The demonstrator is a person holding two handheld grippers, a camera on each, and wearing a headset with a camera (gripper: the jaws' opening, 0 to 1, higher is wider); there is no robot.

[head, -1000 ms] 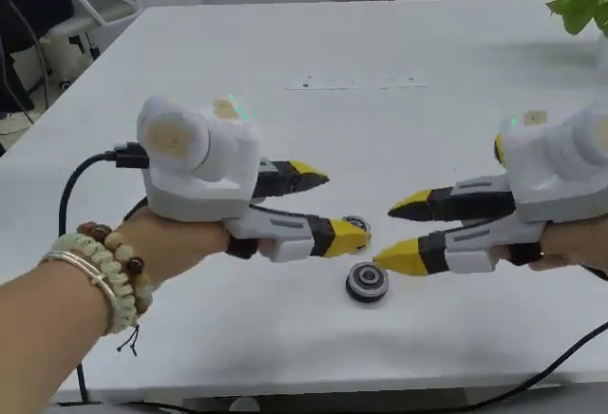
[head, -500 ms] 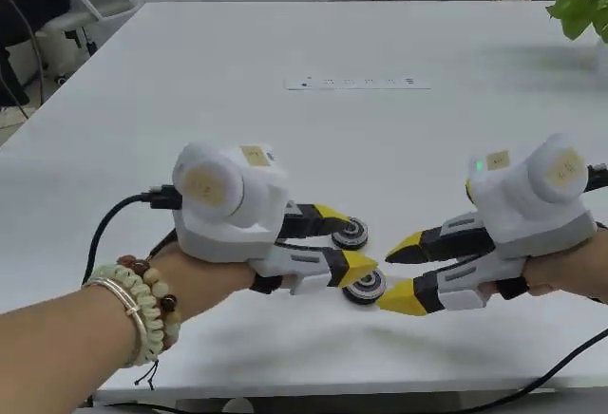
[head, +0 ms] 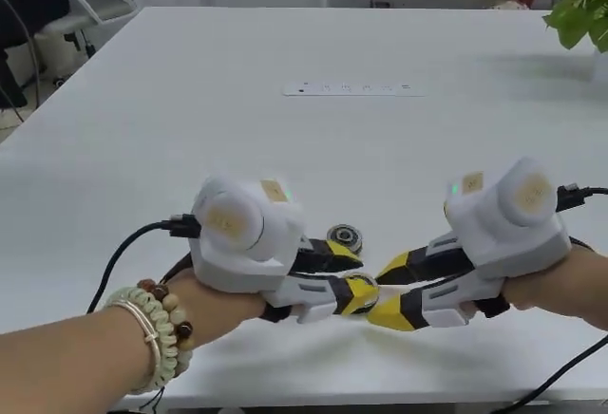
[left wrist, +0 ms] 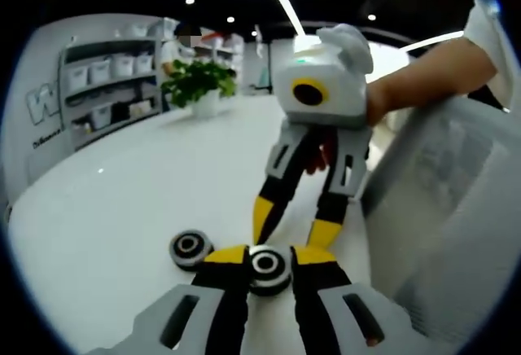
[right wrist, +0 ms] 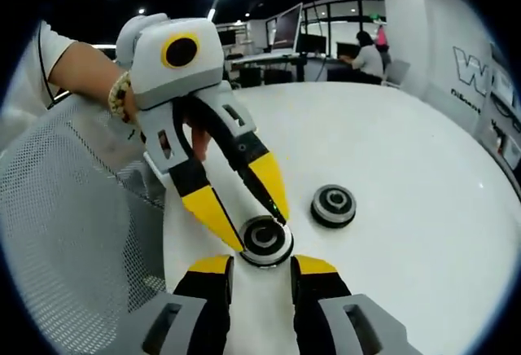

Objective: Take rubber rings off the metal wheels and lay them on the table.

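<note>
At the left, we hold the left gripper low over the table. Its jaws are closed onto a wheel that sits on the tabletop, and in the left gripper view both yellow tips press its sides. A second wheel lies just beside it, apart from both grippers. To the right, our right gripper faces the left one. Its jaws are parted a little and hold nothing, with the tips just short of the held wheel.
</note>
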